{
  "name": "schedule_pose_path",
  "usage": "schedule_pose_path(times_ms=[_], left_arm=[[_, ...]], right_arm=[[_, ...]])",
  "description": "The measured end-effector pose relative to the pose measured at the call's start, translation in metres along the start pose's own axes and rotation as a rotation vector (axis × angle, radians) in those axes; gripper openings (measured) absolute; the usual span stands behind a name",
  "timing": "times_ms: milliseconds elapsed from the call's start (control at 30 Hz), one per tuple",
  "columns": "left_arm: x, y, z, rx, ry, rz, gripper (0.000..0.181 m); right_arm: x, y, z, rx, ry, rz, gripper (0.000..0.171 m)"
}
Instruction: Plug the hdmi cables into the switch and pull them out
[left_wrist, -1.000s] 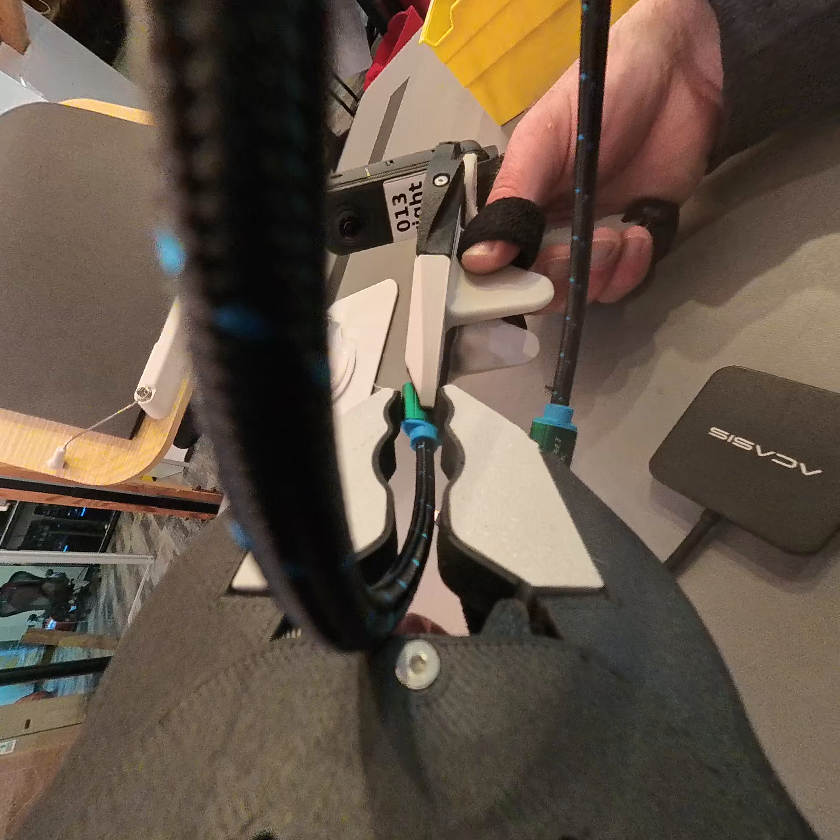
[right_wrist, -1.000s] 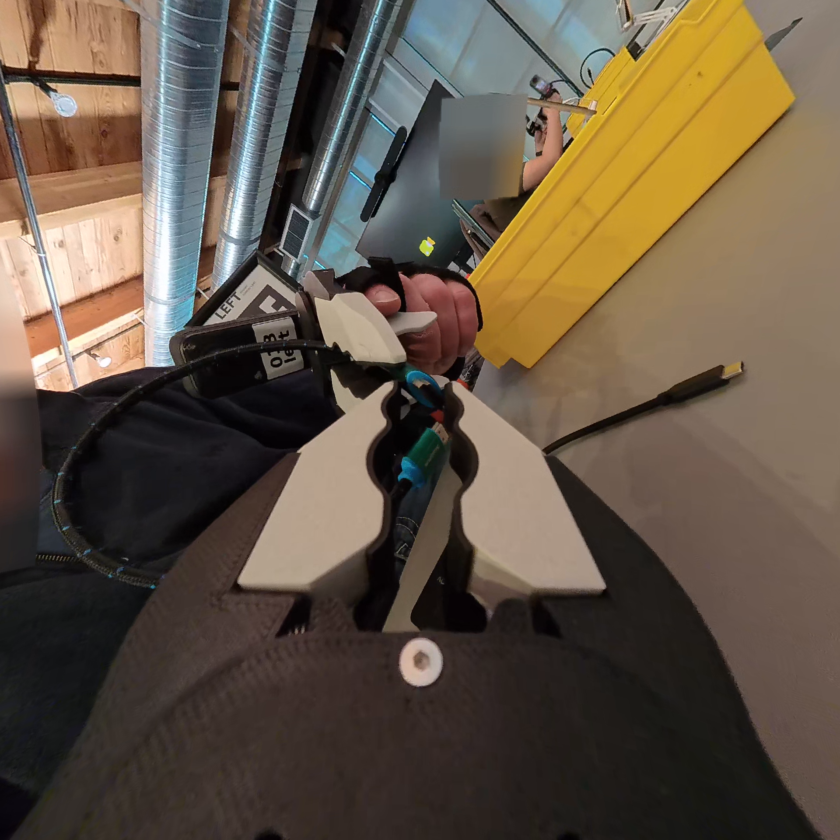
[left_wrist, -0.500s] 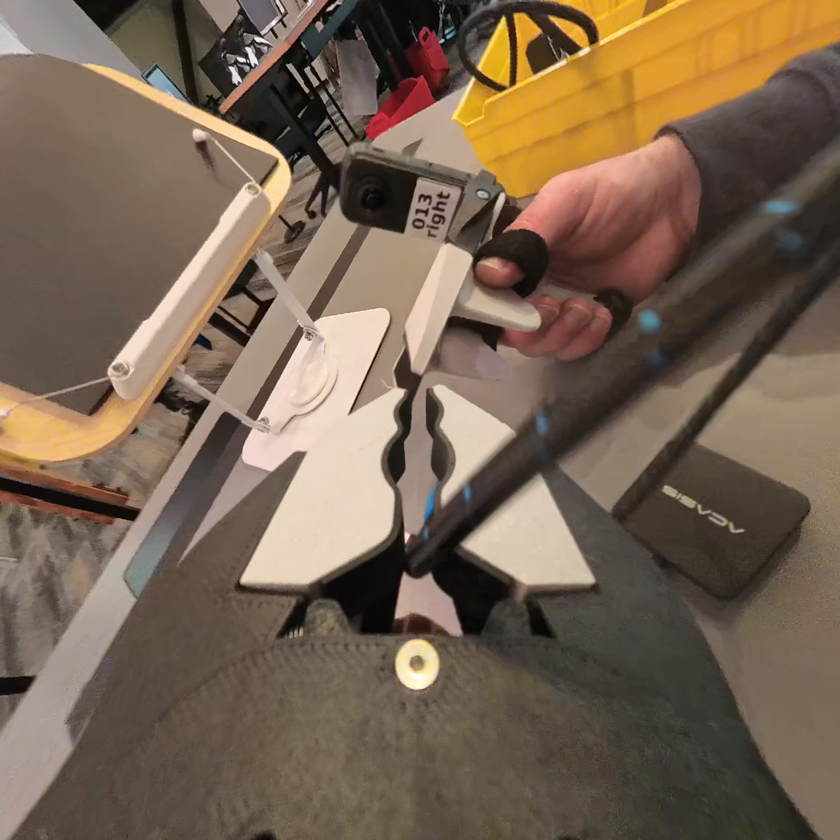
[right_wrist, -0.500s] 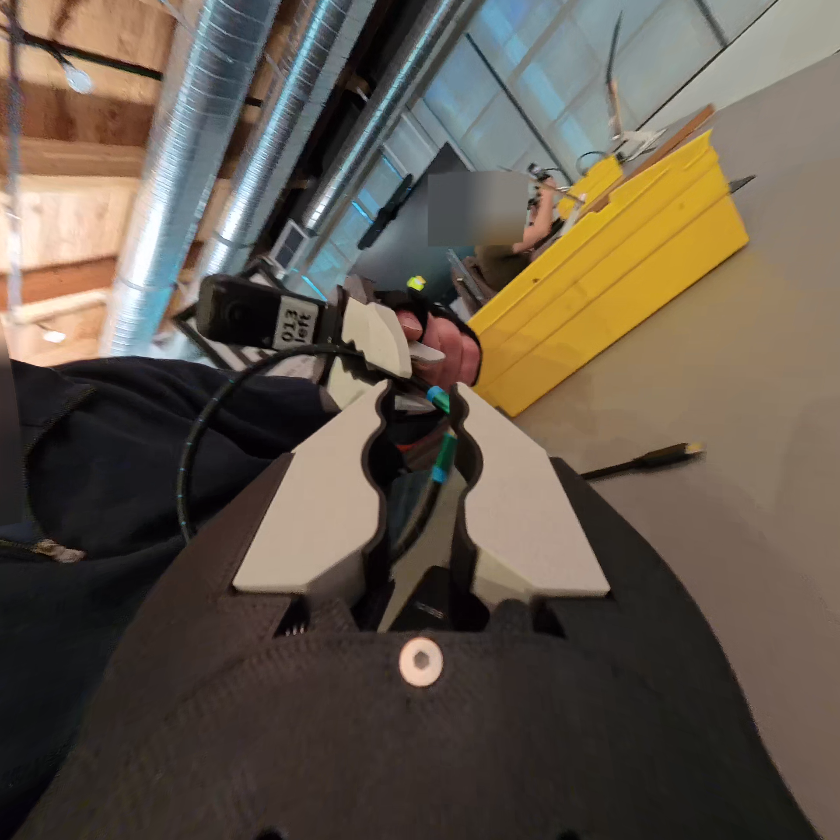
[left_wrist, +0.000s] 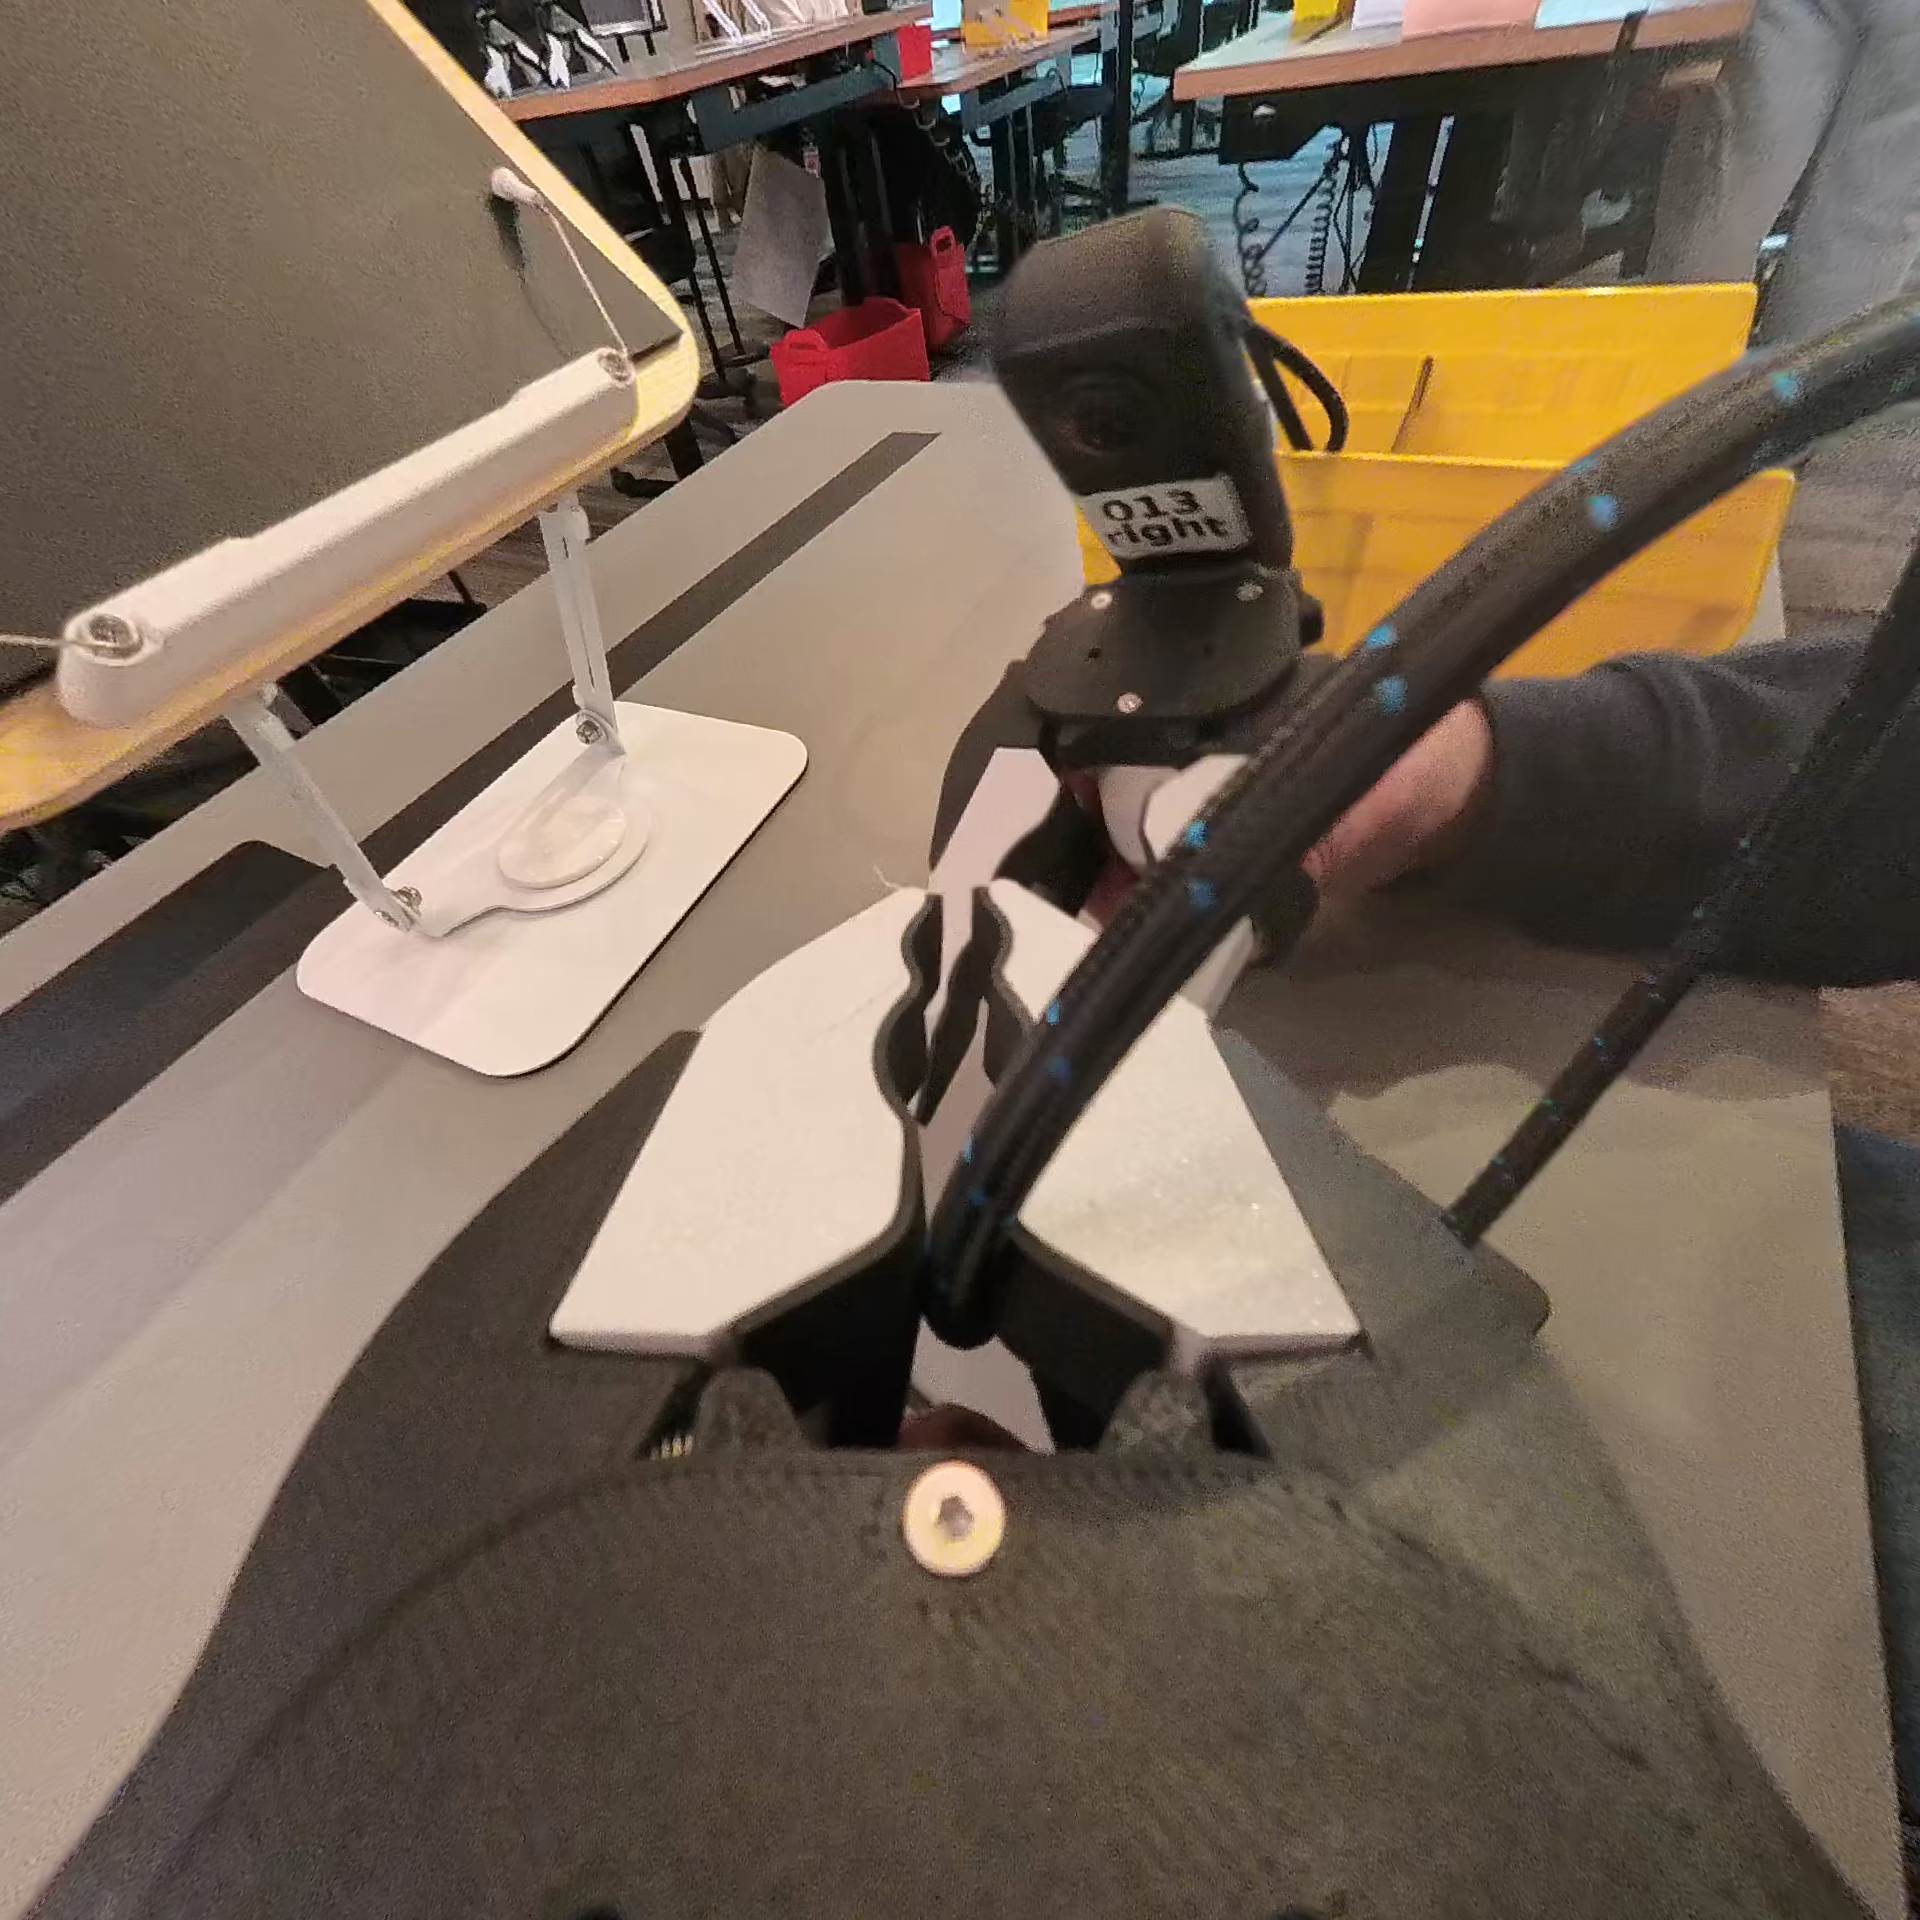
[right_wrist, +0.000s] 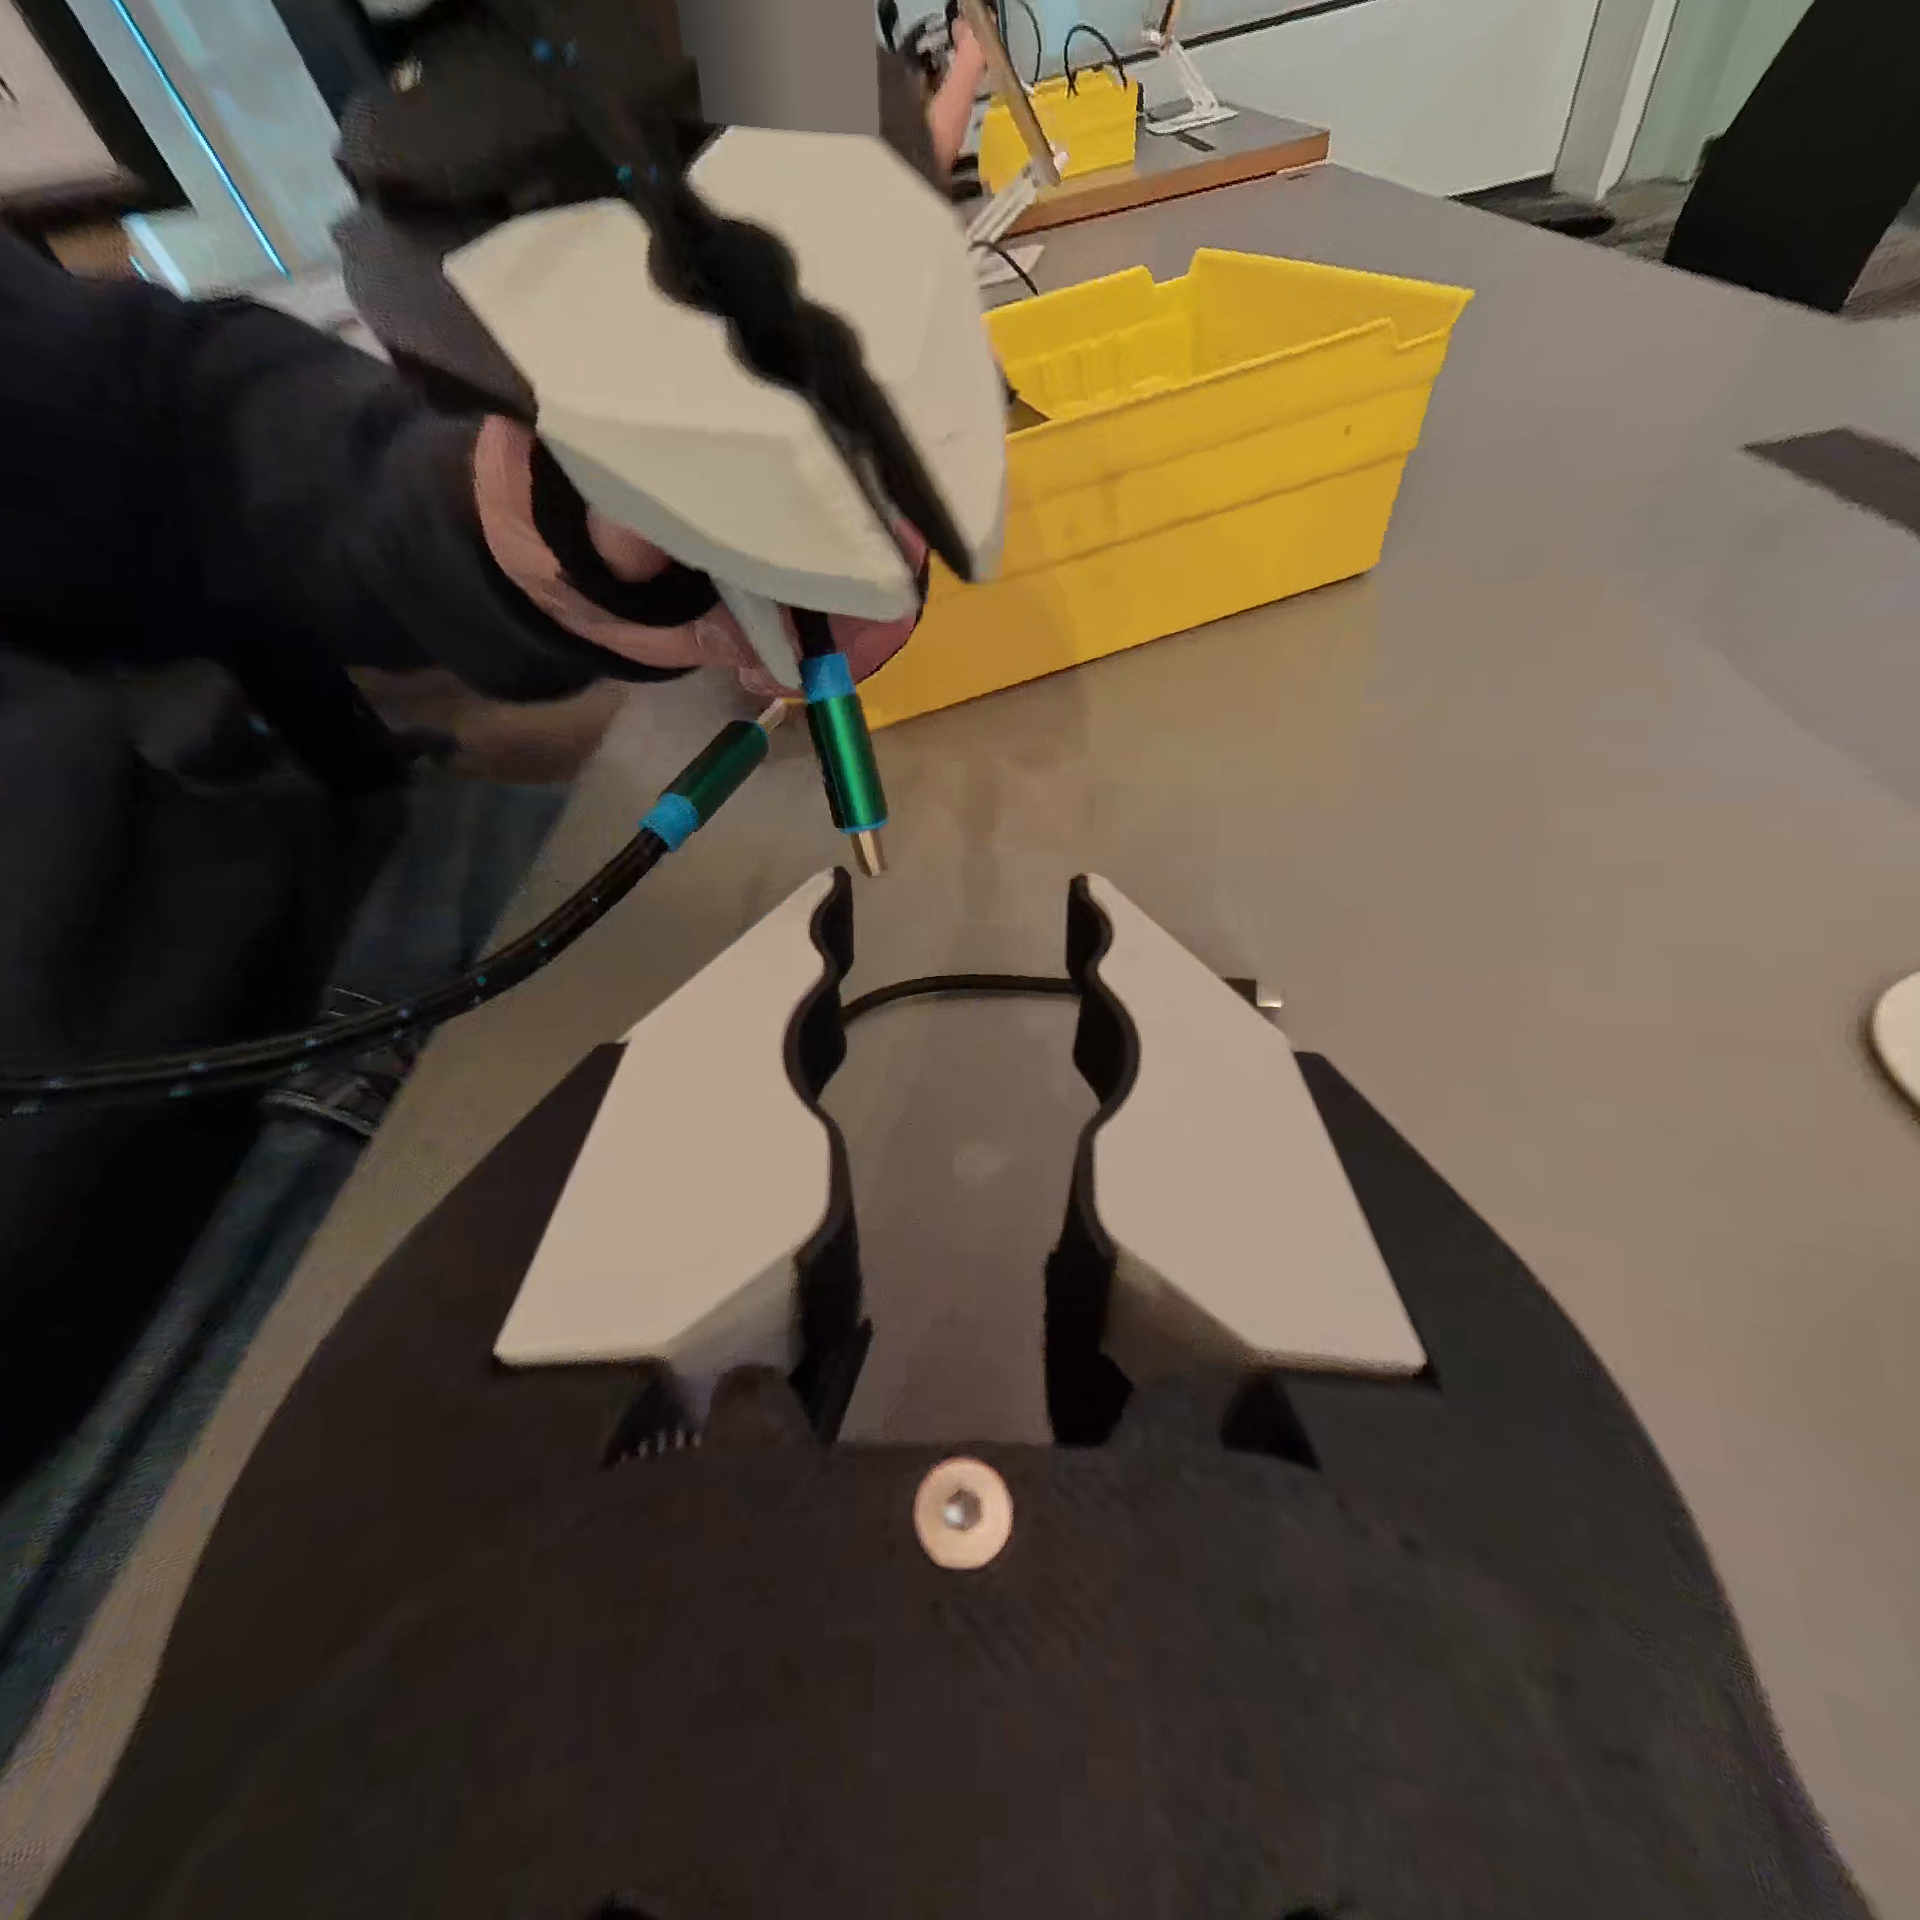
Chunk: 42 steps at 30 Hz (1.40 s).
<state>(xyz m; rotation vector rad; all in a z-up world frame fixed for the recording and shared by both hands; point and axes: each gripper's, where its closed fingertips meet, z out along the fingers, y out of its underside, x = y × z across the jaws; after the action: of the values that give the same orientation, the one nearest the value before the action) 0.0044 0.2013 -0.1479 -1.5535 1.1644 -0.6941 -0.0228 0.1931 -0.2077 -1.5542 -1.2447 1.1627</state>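
Left claw (right_wrist: 940, 566) is up off the bench (right_wrist: 1455, 831), fingers pressed together on a black braided HDMI cable (left_wrist: 1195, 883), pinching it just behind the plug. That green-bodied plug (right_wrist: 847, 764) with its blue collar hangs below the claw tips, gold end pointing down, clear of the grey surface. In the left wrist view the same cable runs up out of the narrow gap between the fingers and arcs off to the upper right.

A second green HDMI plug (right_wrist: 712, 774) sits just beside the first, tilted, its tip up near the left claw; I can't tell whether it touches it. Its braided cable (right_wrist: 416, 1013) trails off the bench edge to the left.

Right claw (right_wrist: 961, 899) is spread wide, nothing between the fingers, held low over the bench just in front of the dangling plug. A thin black cord (right_wrist: 956, 982) curves across the bench beyond its tips.

Yellow bin (right_wrist: 1226, 468) stands behind the left claw. In the left wrist view a white stand (left_wrist: 540, 935) props up a wood-edged dark board (left_wrist: 260, 260) on the left. The switch itself isn't showing in either view.
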Motion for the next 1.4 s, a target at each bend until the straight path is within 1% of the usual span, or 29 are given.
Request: schedule_pose_path(times_ms=[167,267,367,467,533,633,700,733,833,867,933,1000,1267,1300,1367,1400], left_arm=[[-0.004,-0.006,-0.001,0.042,0.017,-0.105,0.005],[-0.005,-0.008,-0.001,0.058,0.019,-0.141,0.005],[-0.006,-0.009,-0.001,0.068,0.020,-0.163,0.005],[-0.005,-0.010,-0.001,0.079,0.027,-0.174,0.005],[-0.005,-0.011,-0.001,0.084,0.026,-0.183,0.005],[-0.007,-0.013,-0.002,0.090,0.013,-0.191,0.005],[-0.007,-0.013,-0.001,0.091,0.004,-0.194,0.005],[-0.007,-0.013,-0.001,0.092,0.004,-0.198,0.005],[-0.007,-0.015,-0.001,0.103,0.012,-0.228,0.005],[-0.006,-0.016,-0.001,0.106,0.015,-0.236,0.005],[-0.005,-0.016,-0.001,0.111,0.018,-0.242,0.005],[-0.004,-0.016,0.000,0.109,0.025,-0.241,0.005],[-0.006,-0.023,-0.005,0.131,0.033,-0.228,0.005],[-0.007,-0.023,-0.006,0.132,0.029,-0.228,0.005],[-0.008,-0.023,-0.006,0.131,0.029,-0.236,0.005],[-0.008,-0.023,-0.006,0.134,0.030,-0.244,0.005]], right_arm=[[0.002,0.004,0.013,-0.066,0.107,-0.153,0.046],[0.002,0.004,0.017,-0.088,0.149,-0.210,0.045],[-0.002,0.007,0.022,-0.096,0.131,-0.209,0.042],[-0.011,0.007,0.026,-0.078,0.059,-0.169,0.044],[-0.013,0.006,0.027,-0.068,0.051,-0.159,0.046],[-0.016,0.002,0.028,-0.055,0.044,-0.163,0.056],[-0.018,0.004,0.031,-0.073,0.049,-0.191,0.062],[-0.018,0.006,0.032,-0.090,0.064,-0.217,0.063],[-0.013,0.009,0.037,-0.139,0.142,-0.283,0.058],[-0.011,0.011,0.039,-0.155,0.165,-0.299,0.053],[-0.009,0.014,0.042,-0.182,0.196,-0.322,0.033],[-0.012,0.016,0.043,-0.195,0.183,-0.330,0.000],[-0.014,0.001,0.027,-0.060,0.088,-0.176,0.000],[-0.016,0.000,0.026,-0.051,0.067,-0.168,0.000],[-0.015,0.000,0.025,-0.051,0.085,-0.185,0.000],[-0.012,0.000,0.026,-0.060,0.114,-0.206,0.014]])
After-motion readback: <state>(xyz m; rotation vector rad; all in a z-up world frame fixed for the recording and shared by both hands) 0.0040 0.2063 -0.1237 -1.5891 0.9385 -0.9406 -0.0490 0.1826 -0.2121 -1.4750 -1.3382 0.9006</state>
